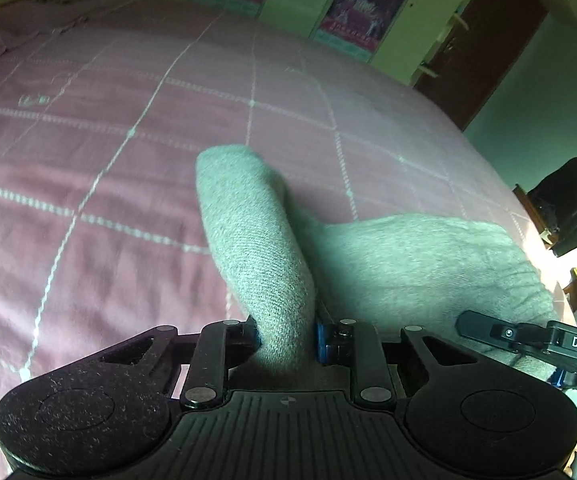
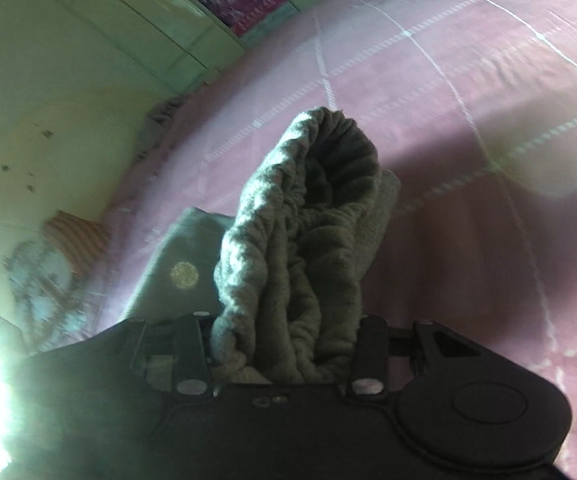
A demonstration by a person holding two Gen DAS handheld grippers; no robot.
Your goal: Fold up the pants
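Grey pants (image 1: 256, 248) lifted above pink checked bedspread (image 1: 88, 168). Left gripper (image 1: 286, 340) pinches a smooth fold; right gripper (image 2: 284, 356) pinches the gathered elastic waistband (image 2: 308, 216). Right gripper's body, seen from left wrist view, reads "DAS". Wardrobe posters (image 1: 352, 8): lettering illegible.

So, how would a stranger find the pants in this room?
Look at the wide pink bedspread with white grid lines. The grey knit pants lie near its edge, pinched by the left gripper and right gripper. Nothing else there is grey, with a gathered elastic waistband.
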